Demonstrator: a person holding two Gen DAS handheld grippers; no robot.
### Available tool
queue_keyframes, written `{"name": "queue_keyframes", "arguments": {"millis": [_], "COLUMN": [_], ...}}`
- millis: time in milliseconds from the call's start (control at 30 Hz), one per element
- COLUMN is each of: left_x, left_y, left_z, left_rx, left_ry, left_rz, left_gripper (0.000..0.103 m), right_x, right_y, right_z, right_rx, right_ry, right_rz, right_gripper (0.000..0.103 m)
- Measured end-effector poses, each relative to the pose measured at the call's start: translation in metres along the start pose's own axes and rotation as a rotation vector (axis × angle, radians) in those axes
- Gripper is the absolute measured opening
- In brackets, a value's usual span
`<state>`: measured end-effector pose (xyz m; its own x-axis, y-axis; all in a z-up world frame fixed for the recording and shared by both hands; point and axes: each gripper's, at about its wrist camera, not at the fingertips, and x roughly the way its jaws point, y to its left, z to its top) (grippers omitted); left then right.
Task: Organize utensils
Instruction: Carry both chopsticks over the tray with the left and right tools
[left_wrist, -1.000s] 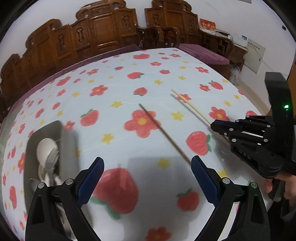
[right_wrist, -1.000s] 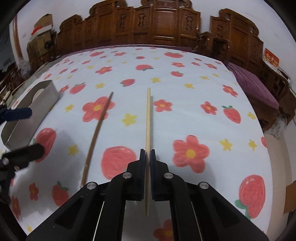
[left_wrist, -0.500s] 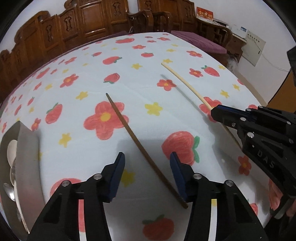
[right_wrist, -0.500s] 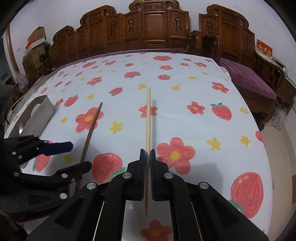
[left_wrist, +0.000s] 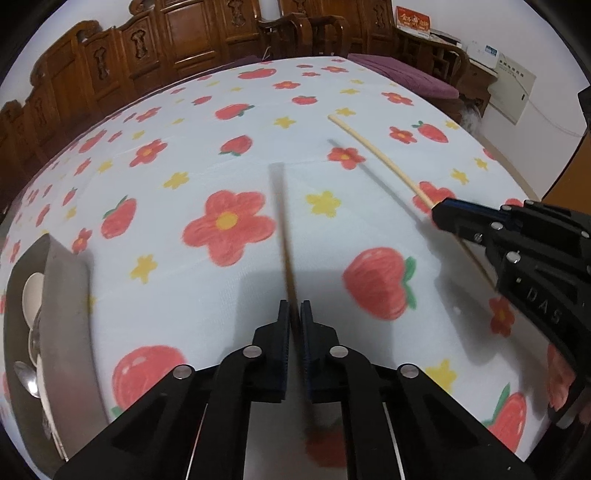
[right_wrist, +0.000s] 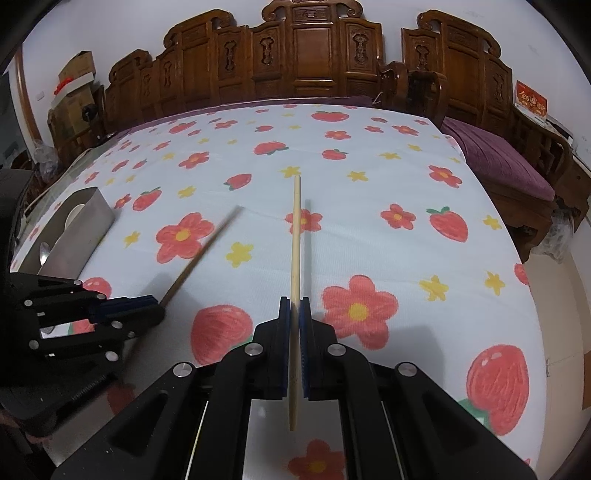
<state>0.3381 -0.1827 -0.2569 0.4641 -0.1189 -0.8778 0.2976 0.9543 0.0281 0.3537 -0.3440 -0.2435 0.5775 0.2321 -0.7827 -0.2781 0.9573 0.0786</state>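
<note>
Metal container: at the far left on the flowered table, it already holds spoons – the sorted utensils seem to go here
Left gripper: its jaws have just been closing and now they are clenched on the dark chopstick, which runs forward from the pads toward the middle of the table; the stick looks blurred, so it may be already moving
Dark chopstick: held near its back end, with a short piece behind the pads; the long front part is free and its tip is near the cloth
Pale chopstick: to the right of the dark one, well apart from it, it points away over the cloth and throws a thin shadow beside it
Right gripper: clamped on the pale chopstick, with most of the stick in front of the pads and a shorter piece behind
Step in hand: I judge it is the pick-up of the pair, one stick in each gripper
How to do it well: lift both sticks straight up before turning – a long free end can catch the cloth and twist in the pads; then carry them left to the container, tip down, and open only when the tip is inside the wall
</note>
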Motion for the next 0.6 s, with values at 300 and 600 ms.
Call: {"name": "queue_keyframes", "arguments": {"millis": [300, 600], "left_x": [-0.014, -0.043], "left_y": [0.024, 0.038], "left_z": [-0.014, -0.021], "left_rx": [-0.015, -0.024], "left_ry": [0.005, -0.032], "left_rz": [-0.002, -0.009], "left_gripper": [0.004, 0.004], "right_x": [-0.001, -0.004], "right_y": [0.015, 0.027], "right_z": [-0.002, -0.003], "right_rx": [-0.036, -0.030], "right_ry": [0.003, 0.004], "right_rz": [0.013, 0.057], "right_gripper": [0.006, 0.006]}}
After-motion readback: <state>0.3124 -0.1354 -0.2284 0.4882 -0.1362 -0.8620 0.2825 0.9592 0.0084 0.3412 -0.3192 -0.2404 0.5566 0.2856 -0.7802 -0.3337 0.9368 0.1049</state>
